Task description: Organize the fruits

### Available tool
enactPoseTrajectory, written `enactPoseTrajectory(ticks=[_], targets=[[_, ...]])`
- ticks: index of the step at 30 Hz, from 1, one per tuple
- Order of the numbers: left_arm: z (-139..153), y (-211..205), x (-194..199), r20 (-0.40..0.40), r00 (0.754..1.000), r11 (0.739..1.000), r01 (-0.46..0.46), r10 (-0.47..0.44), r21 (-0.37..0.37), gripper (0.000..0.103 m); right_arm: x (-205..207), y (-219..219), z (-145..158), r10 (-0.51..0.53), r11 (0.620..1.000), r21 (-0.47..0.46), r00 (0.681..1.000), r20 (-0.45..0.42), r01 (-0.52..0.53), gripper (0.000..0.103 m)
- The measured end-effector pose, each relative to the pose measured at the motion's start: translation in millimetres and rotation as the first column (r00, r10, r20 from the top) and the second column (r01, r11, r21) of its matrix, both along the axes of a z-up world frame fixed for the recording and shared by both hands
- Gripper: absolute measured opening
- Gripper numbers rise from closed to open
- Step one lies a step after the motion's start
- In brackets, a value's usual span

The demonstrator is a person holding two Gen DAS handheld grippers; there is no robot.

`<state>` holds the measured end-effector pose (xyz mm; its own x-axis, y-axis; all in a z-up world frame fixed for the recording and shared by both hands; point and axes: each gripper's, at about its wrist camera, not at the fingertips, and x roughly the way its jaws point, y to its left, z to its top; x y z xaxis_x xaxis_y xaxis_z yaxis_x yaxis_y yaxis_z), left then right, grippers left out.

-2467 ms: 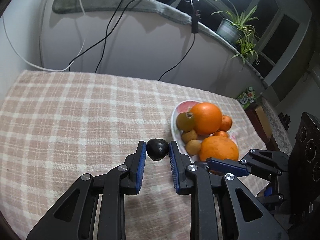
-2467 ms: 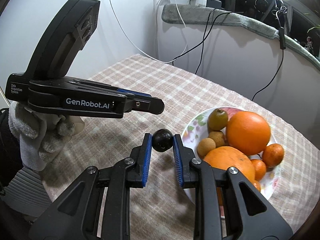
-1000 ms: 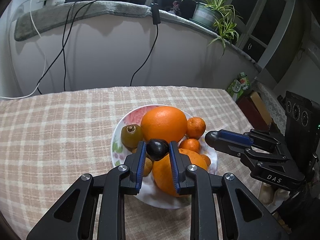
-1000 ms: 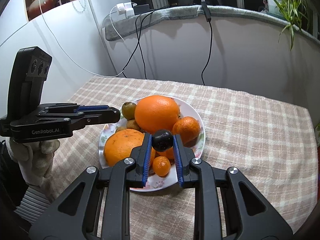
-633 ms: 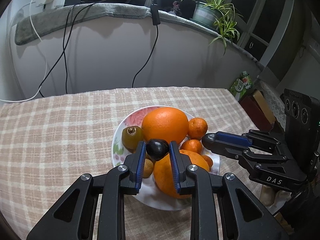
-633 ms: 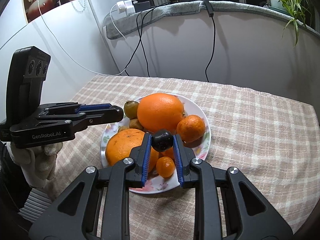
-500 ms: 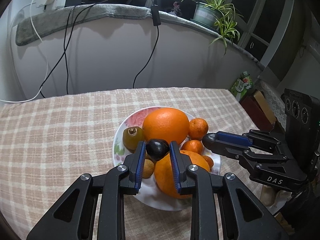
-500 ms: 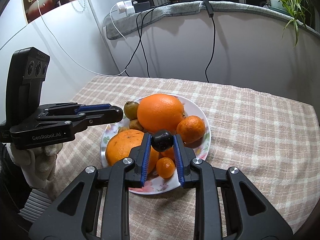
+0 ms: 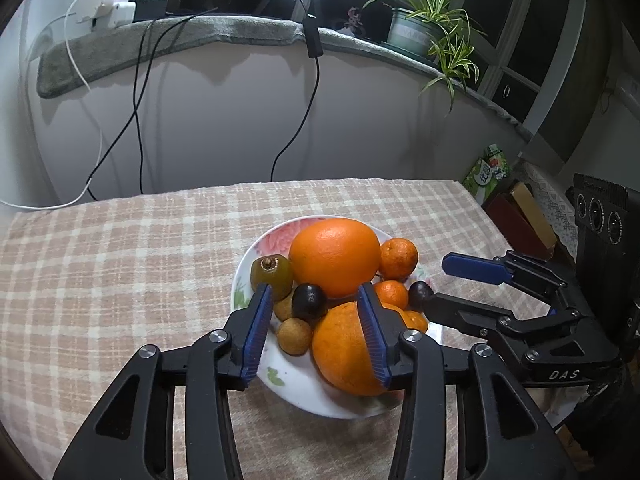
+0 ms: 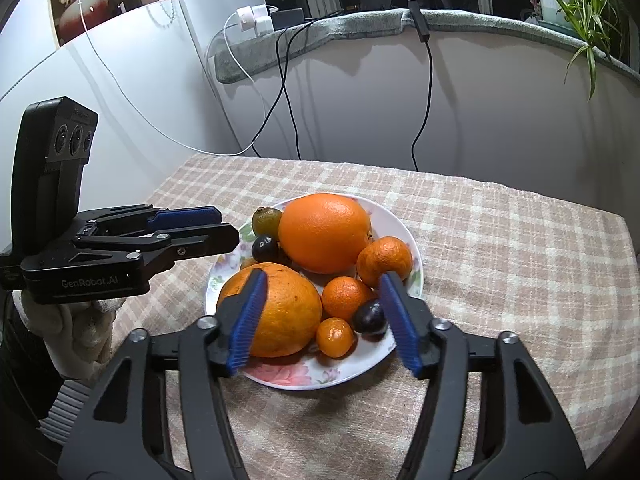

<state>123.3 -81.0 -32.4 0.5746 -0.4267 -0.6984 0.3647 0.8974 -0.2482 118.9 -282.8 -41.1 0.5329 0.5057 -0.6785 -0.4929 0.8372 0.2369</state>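
A flowered white plate holds two big oranges, several small mandarins, a greenish kiwi and small brown fruits. Two dark plums lie in the plate: one beside the kiwi, one at the plate's right edge. My left gripper is open just above the first plum. My right gripper is open over the plate, with the second plum by its right finger. Neither holds anything.
The plate sits on a table with a pink checked cloth. A low grey wall with hanging cables stands behind. A potted plant is on the ledge. Boxes lie off the table's right edge.
Both grippers were shut on a dark plum each over the plate. Both have opened, and the plums now lie in the plate among the fruit.
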Motion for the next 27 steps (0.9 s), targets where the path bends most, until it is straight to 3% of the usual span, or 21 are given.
enactPoseTrajectory(ticks=[6, 14, 27], targets=[[-1.8, 2.7, -1.4, -0.006, 1.000, 1.000, -0.023, 0.023, 0.011, 0.061, -1.5, 0.9, 1.5, -0.003, 1.000, -0.008, 1.000, 0.009, 0.003, 0.074], [-2.9, 6.8, -2.8, -0.009, 0.999, 0.998, -0.053, 0.054, 0.035, 0.067, -2.5, -2.2, 3.5, -0.031, 0.999, -0.010, 0.999, 0.007, 0.031, 0.090], [-1.7, 4.5, -18.5, 0.010, 0.994, 0.992, -0.105, 0.105, 0.064, 0.068, -7.9, -4.8, 5.2, -0.063, 0.998, -0.022, 0.998, 0.007, 0.063, 0.091]])
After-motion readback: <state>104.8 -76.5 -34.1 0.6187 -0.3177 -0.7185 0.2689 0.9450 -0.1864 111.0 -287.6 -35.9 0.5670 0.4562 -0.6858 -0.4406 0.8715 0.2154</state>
